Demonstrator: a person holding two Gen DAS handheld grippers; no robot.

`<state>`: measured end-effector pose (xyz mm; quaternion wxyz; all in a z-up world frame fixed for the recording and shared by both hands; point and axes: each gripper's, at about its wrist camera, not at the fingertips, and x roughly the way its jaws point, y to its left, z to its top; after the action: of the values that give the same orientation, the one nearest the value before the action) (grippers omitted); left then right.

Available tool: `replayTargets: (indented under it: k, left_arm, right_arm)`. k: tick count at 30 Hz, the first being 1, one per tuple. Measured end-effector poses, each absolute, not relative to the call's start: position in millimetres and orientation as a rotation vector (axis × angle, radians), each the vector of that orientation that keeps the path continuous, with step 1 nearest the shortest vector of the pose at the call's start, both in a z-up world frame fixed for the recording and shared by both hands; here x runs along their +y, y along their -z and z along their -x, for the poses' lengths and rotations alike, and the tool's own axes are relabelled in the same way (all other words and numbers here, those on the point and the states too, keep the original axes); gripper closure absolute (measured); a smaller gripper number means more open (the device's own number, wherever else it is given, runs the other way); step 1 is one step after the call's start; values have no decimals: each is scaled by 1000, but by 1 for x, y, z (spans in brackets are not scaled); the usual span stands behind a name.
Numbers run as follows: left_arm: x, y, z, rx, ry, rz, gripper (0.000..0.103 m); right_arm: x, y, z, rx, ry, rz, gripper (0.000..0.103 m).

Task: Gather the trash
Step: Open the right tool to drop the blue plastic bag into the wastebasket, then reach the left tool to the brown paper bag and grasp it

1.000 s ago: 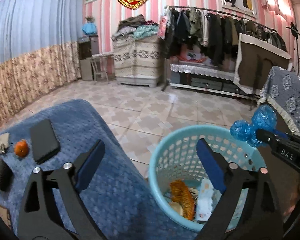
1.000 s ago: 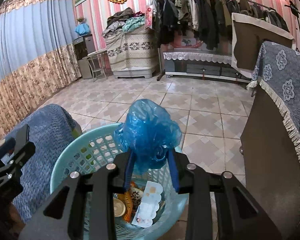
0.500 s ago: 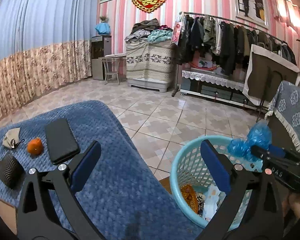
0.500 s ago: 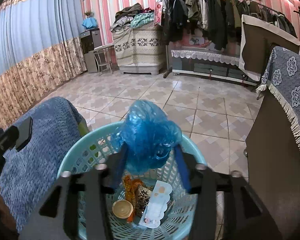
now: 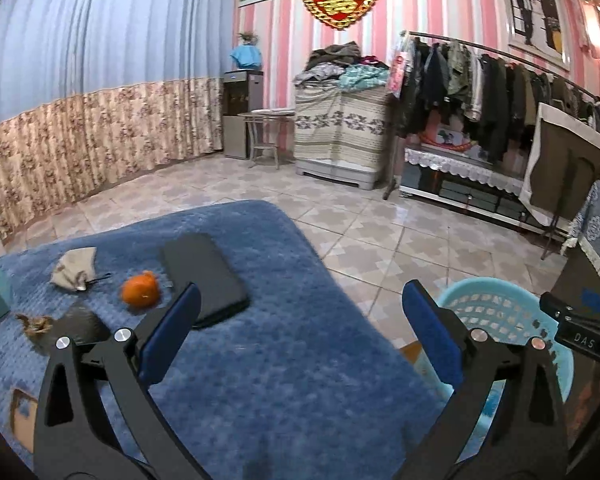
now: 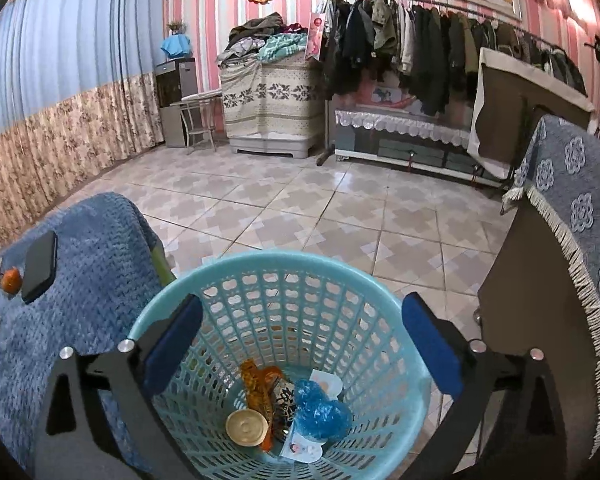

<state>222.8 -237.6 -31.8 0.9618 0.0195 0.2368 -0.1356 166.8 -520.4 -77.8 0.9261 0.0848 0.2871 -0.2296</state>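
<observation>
The crumpled blue plastic bag (image 6: 320,410) lay in the turquoise plastic basket (image 6: 396,376), below the right tongs (image 6: 300,344), whose jaws had just been opening, empty.

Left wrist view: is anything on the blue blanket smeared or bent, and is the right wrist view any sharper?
Left wrist: the orange fruit and the clutter beside it are motion-smeared; fisheye bows the curtains. Right wrist: sharper, basket contents crisp, with the blue bag readable.

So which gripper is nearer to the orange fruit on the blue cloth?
Left. The left gripper is above the blue cloth, the orange fruit just beyond its left finger. The right gripper is over the basket, beside the cloth.
</observation>
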Motion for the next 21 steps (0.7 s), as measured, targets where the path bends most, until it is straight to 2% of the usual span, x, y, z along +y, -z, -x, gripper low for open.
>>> replayTargets:
  k: [12,21]
  left_arm:
    - [-113,31,-236,505,101,-20,5]
    - [-1,57,-262,605,-50,15,5]
  right_arm:
    - [-454,70,-197,594,386,-93,4]
    - [-396,76,-220,627,323,-20,4]
